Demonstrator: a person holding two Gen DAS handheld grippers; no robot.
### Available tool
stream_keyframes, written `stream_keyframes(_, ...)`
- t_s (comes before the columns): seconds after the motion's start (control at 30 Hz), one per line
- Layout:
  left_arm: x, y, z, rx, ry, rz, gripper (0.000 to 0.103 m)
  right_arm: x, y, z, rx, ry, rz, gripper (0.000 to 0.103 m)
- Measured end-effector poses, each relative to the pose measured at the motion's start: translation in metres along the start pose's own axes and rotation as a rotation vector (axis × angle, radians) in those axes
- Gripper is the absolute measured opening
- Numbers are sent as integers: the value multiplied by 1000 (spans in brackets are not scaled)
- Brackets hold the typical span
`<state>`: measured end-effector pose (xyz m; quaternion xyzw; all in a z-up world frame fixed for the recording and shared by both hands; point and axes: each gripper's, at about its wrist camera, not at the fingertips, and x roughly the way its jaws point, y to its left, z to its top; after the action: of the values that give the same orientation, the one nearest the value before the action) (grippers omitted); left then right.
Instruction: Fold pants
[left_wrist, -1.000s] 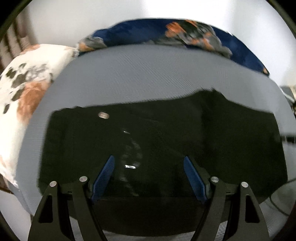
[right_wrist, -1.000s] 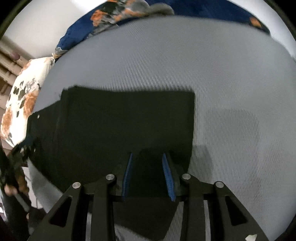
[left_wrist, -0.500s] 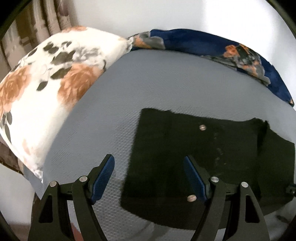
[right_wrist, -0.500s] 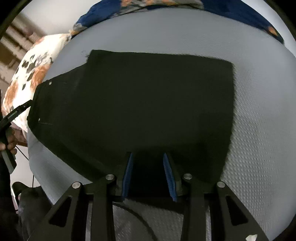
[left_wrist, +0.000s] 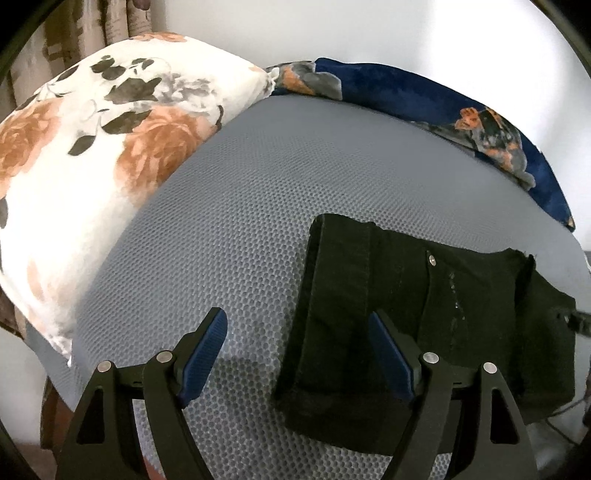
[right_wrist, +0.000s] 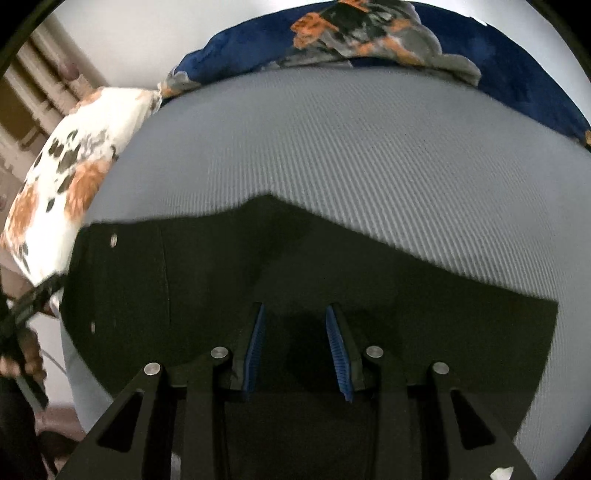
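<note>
Left-wrist view: a white floral pillow (left_wrist: 92, 155) lies at the left, the grey bed (left_wrist: 240, 221) beside it, black pants (left_wrist: 424, 314) folded at the right. The left tool (left_wrist: 297, 352) hangs wide open — empty, over the pants' left edge. Right-wrist view: the right tool (right_wrist: 295, 349) is partly closed with black cloth between its pads — whether they pinch it, I cannot tell.

I am hanging my right gripper (right_wrist: 295, 347) over the black pants (right_wrist: 369, 280), which are lying along the near edge of the grey mattress (right_wrist: 351, 140). My blue pads (right_wrist: 338, 350) are standing partly apart, dark cloth showing between them; whether I am pinching it I cannot tell.
</note>
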<state>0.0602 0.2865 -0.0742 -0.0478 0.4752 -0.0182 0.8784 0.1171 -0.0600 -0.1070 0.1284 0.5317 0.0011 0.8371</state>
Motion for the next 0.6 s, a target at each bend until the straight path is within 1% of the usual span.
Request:
stream_keyframes(0.23,10,4,3,55,19,-63,79,30,4,31,51,-5,-27,33)
stream_keyframes(0.4,23,6,5,79,52,-94,79,40,18,39,-14,-2,-83,35)
stream_keyframes(0.5,33,8,6,93,69,-108,79,43,23,40,-39,3,-90,42)
stream_keyframes(0.6,43,10,7,91,96,-140,80,45,30,41,-61,1,-116,43)
